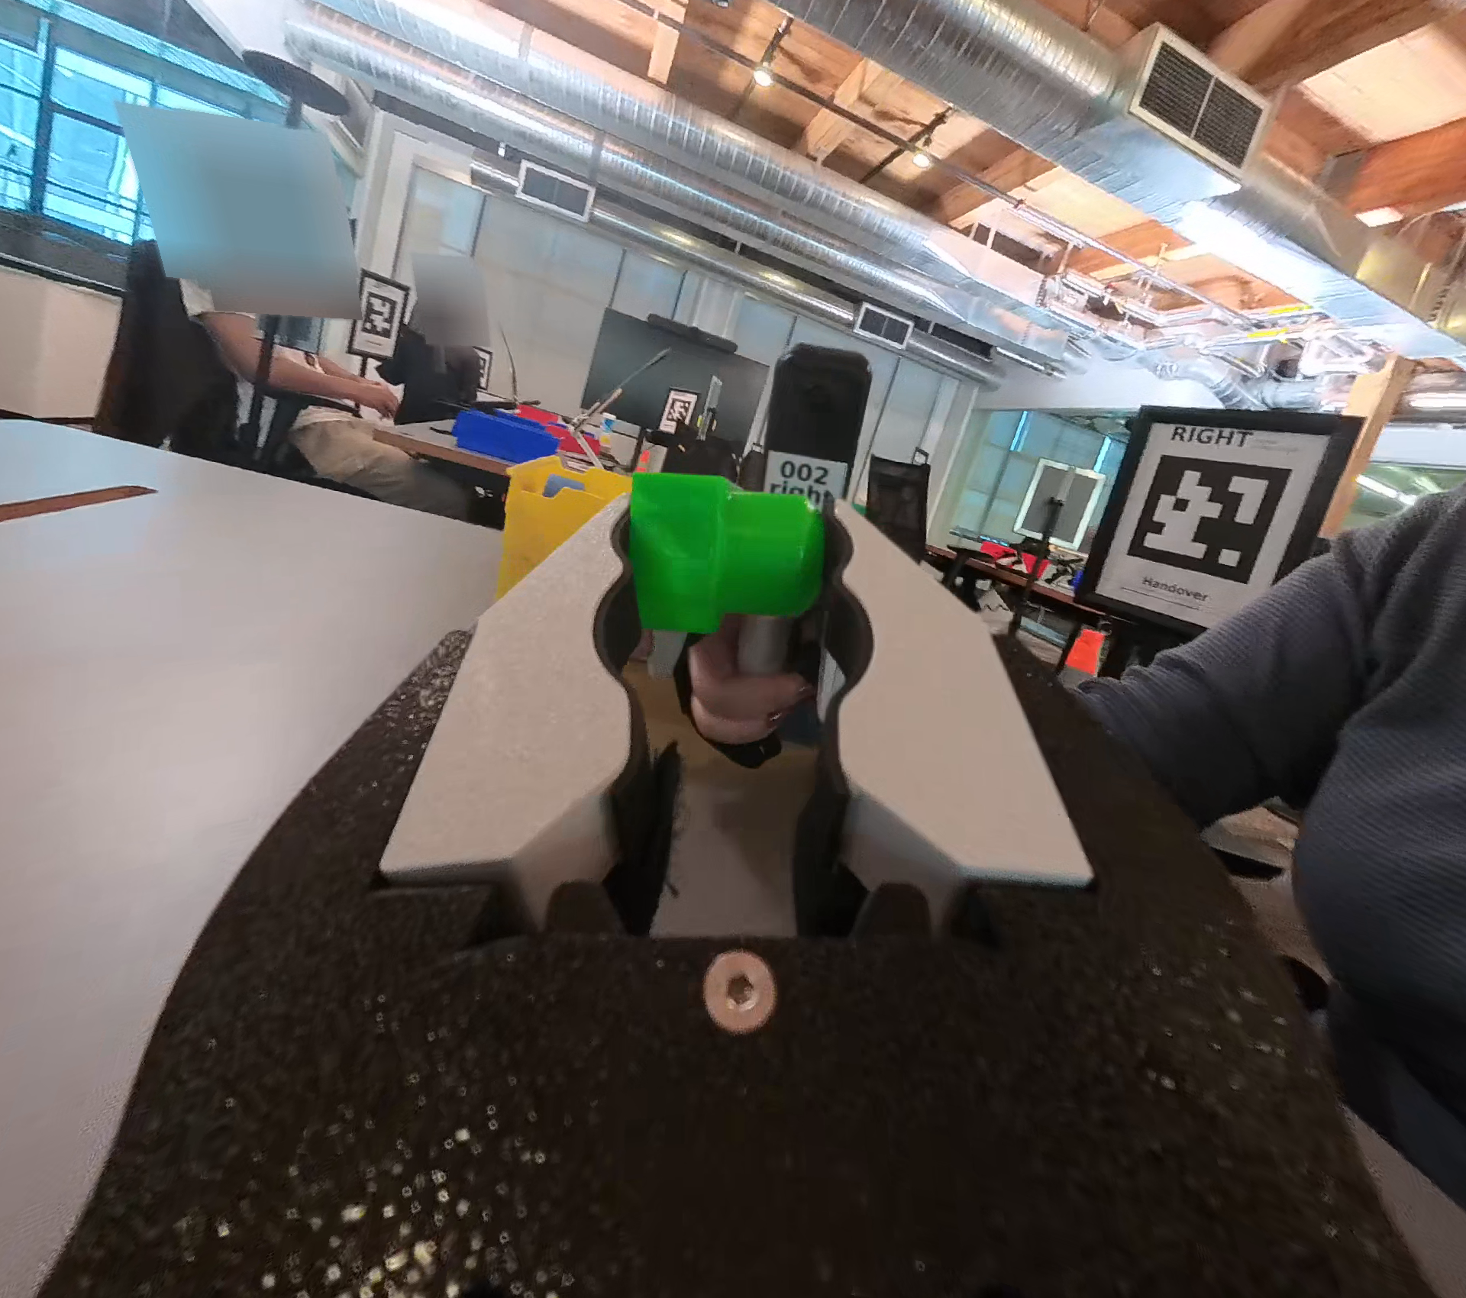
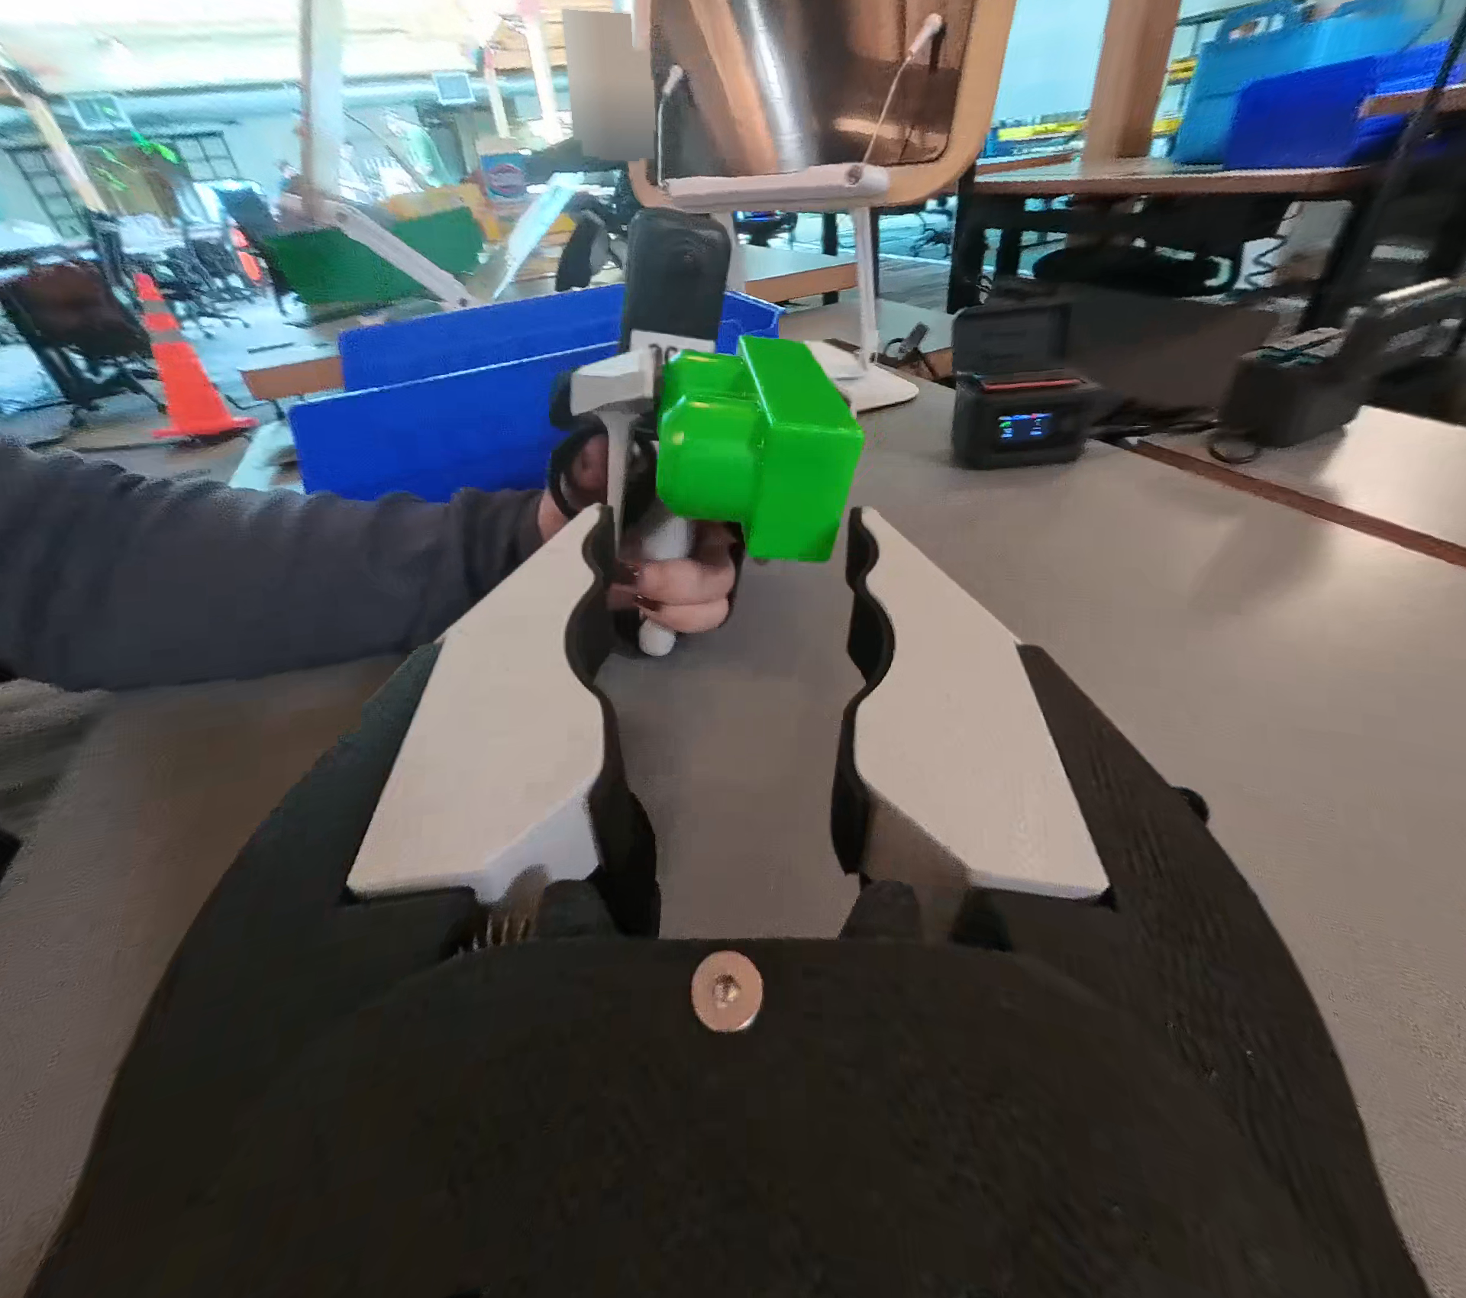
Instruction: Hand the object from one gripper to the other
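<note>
The object is a bright green plastic block (image 1: 726,550) with a rounded end. My left gripper (image 1: 727,513) is shut on it at the fingertips and holds it in the air above the table. In the right wrist view the same green block (image 2: 754,451) hangs just past my right gripper (image 2: 730,516), whose jaws are open and empty, with the block slightly above and beyond the tips. One grey finger (image 2: 612,419) of the left gripper shows to the left of the block. A hand (image 2: 682,593) holds the left gripper's handle.
A grey table (image 2: 1111,625) lies below both grippers. Blue bins (image 2: 476,403), black devices (image 2: 1023,411) and a white stand (image 2: 865,308) sit at its far side. A yellow bin (image 1: 547,514) and a framed marker board (image 1: 1214,514) show in the left wrist view, with a grey sleeve (image 1: 1309,665) at the right. My left and right fingertips are right by each other.
</note>
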Action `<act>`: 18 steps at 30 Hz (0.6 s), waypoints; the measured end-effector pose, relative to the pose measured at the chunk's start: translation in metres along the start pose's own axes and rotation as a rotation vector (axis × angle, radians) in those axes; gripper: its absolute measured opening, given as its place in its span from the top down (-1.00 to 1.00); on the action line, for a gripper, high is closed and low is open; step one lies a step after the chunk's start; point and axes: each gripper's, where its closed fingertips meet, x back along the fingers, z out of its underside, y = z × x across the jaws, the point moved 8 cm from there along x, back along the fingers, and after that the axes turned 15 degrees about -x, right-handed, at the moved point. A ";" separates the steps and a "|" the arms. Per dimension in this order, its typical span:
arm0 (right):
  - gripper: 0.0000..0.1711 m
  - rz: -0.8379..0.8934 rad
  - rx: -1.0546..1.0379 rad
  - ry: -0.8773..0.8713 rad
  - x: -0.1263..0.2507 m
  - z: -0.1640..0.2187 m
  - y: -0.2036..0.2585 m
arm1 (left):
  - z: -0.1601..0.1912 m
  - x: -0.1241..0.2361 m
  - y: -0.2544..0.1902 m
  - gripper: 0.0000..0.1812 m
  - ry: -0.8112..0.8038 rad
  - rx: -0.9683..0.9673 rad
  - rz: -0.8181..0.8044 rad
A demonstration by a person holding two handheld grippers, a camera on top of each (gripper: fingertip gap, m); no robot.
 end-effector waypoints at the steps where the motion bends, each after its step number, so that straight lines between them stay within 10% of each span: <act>1: 0.33 -0.005 -0.002 -0.003 0.000 0.000 0.001 | 0.001 -0.002 -0.001 0.53 0.016 -0.002 0.012; 12: 0.49 -0.011 0.008 -0.045 0.003 -0.005 0.002 | 0.004 -0.005 -0.004 0.52 0.045 -0.019 0.015; 18: 0.50 0.203 0.342 -0.072 0.007 -0.008 0.004 | 0.002 0.002 0.008 0.11 -0.007 0.048 -0.091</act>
